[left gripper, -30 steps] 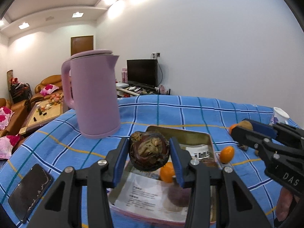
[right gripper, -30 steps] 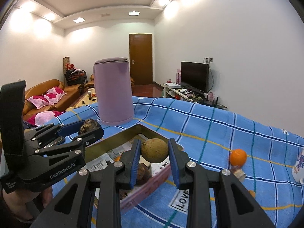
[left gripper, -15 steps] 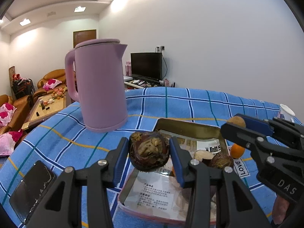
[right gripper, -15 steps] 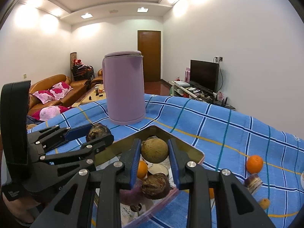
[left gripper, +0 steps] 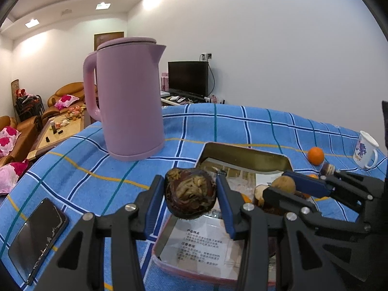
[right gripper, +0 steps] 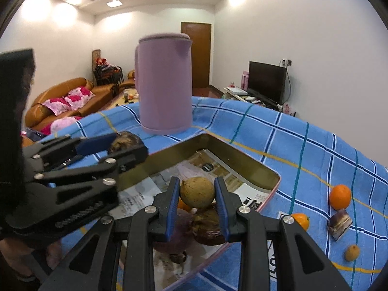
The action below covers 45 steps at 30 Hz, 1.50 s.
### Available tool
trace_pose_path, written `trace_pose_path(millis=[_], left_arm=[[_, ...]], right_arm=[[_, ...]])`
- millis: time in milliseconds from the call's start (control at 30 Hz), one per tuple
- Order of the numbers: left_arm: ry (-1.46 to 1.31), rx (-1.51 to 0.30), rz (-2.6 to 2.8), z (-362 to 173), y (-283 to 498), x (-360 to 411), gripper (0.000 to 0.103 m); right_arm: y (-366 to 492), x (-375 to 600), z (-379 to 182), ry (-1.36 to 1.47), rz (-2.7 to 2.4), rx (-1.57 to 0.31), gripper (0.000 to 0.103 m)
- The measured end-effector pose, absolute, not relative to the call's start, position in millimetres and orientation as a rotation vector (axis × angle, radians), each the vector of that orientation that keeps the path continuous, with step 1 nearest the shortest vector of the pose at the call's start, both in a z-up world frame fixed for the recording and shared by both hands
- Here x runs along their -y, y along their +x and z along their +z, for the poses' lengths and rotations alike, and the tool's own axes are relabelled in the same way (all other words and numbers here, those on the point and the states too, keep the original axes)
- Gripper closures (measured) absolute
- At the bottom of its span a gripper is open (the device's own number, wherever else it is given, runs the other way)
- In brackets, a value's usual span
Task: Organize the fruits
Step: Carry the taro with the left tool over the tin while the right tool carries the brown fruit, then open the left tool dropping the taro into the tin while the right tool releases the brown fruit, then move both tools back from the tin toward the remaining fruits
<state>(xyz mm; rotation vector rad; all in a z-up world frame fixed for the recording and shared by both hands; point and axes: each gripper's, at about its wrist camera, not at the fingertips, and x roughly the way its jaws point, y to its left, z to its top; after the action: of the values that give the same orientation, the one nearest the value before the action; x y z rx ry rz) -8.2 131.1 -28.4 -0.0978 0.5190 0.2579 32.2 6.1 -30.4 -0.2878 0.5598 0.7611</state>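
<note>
Left gripper [left gripper: 190, 195]: clamped on a dark, wrinkled brown fruit [left gripper: 190, 194], held in the air over the near-left edge of the tin [left gripper: 245, 155]. Same gripper seen from the right wrist camera at [right gripper: 126, 144], its fruit at [right gripper: 125, 140].

Right gripper [right gripper: 197, 194]: clamped on a round tan fruit [right gripper: 197, 192], held above the tin's interior [right gripper: 174, 155]. From the left wrist camera it enters from the right [left gripper: 278, 186], tan fruit at [left gripper: 283, 184].

Tin: rectangular, gold inner walls, lined with printed paper. Inside, below the right gripper: a brown fruit [right gripper: 206, 225], part of an orange [right gripper: 183, 205], a purple one [right gripper: 174, 232] largely hidden.

On the blue checked cloth [right gripper: 303, 150], right of the tin: two oranges [right gripper: 340, 197] [right gripper: 300, 220], a cut purple piece [right gripper: 339, 223], a small tan fruit [right gripper: 351, 252].

Pink kettle [left gripper: 126, 97] stands upright behind the tin. Phone [left gripper: 36, 240] lies at the cloth's near-left. Mug [left gripper: 365, 150] far right.
</note>
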Motion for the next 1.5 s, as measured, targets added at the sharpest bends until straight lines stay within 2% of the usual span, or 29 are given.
trace_pose_path(millis=[500, 633, 733, 800, 867, 933, 1133, 1500], left_arm=[[-0.116, -0.566, 0.240, -38.5, 0.9, -133.8, 0.056], [-0.116, -0.567, 0.239, -39.0, 0.8, -134.3, 0.056], [-0.118, -0.571, 0.237, -39.9, 1.4, -134.4, 0.056], [-0.111, -0.573, 0.228, -40.0, 1.5, -131.7, 0.045], [-0.100, -0.568, 0.244, -39.2, -0.4, -127.6, 0.024], [-0.104, -0.554, 0.239, -36.6, -3.3, -124.5, 0.018], [-0.095, -0.524, 0.248, -24.3, -7.1, -117.6, 0.013], [-0.080, -0.485, 0.245, -1.8, -3.2, -103.8, 0.009]], right_arm=[[40.7, -10.8, -36.7, -0.307, 0.753, -0.567, 0.070], [40.7, 2.2, -33.4, -0.244, 0.772, -0.558, 0.046], [38.0, 14.1, -30.0, -0.207, 0.773, -0.532, 0.045], [37.3, 19.5, -29.2, -0.193, 0.764, -0.525, 0.045], [38.8, 25.8, -28.2, -0.166, 0.758, -0.525, 0.045], [39.8, 28.5, -28.4, -0.164, 0.744, -0.527, 0.045], [44.9, 46.9, -19.2, -0.163, 0.630, -0.509, 0.044], [78.3, 140.2, -9.4, -0.077, 0.378, -0.550, 0.044]])
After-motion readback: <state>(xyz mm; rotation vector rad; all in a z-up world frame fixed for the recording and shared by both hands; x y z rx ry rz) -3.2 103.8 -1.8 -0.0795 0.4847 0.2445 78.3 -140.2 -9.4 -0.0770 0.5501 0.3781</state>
